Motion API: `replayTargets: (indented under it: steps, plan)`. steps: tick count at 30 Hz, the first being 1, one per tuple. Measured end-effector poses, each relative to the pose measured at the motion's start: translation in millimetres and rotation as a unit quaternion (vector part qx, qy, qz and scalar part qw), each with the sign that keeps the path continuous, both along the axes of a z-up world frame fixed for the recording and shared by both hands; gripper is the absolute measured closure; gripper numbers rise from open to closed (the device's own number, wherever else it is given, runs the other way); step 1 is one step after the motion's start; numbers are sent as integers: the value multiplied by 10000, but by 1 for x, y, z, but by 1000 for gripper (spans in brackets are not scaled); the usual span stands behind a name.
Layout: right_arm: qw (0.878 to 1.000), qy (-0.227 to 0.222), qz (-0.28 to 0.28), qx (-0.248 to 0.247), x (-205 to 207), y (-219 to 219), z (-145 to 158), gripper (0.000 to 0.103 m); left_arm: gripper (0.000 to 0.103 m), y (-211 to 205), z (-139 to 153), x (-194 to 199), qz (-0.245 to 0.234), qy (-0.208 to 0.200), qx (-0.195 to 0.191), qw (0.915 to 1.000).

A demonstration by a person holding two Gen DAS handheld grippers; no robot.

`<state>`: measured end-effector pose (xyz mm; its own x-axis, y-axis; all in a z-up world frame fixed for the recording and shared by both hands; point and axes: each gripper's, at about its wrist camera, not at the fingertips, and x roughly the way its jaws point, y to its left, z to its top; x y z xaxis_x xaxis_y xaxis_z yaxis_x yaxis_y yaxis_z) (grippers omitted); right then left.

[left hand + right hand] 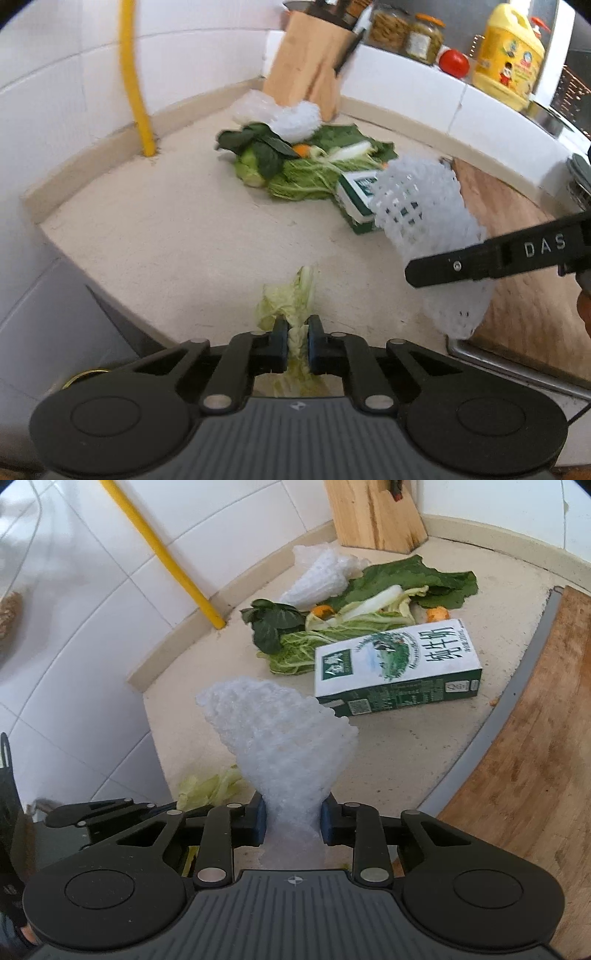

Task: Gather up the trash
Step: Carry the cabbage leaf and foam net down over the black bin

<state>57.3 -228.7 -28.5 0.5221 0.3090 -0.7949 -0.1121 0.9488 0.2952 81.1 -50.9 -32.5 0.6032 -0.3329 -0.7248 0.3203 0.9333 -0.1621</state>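
Note:
My left gripper (296,334) is shut on a pale cabbage leaf (291,295) above the counter's near edge. My right gripper (292,821) is shut on a white foam fruit net (280,731), held above the counter; it also shows in the left wrist view (424,206). A pile of trash lies in the far corner: green vegetable leaves (369,602), orange carrot bits (437,613), a second foam net (321,578) and a green and white milk carton (397,664) lying on its side.
A wooden knife block (310,70) stands in the corner. A yellow pipe (135,81) runs up the tiled wall. A wooden cutting board (535,738) lies on the right. Jars (423,37), a tomato (454,62) and a yellow bottle (508,55) stand on the ledge.

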Motion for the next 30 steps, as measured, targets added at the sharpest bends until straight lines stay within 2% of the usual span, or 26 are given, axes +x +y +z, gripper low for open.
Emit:
replayTargets:
  steps: [15, 24, 30]
  plan:
    - [9956, -46, 930, -58, 4, 81, 2, 69, 97, 60, 12, -30, 832, -276, 13, 9962]
    - [9870, -59, 1599, -110, 3, 147, -2, 69, 97, 112, 8, -55, 1544, -306, 57, 9875]
    - [9802, -73, 1973, -143, 2, 190, -7, 69, 97, 144, -3, -68, 2044, -263, 83, 9785]
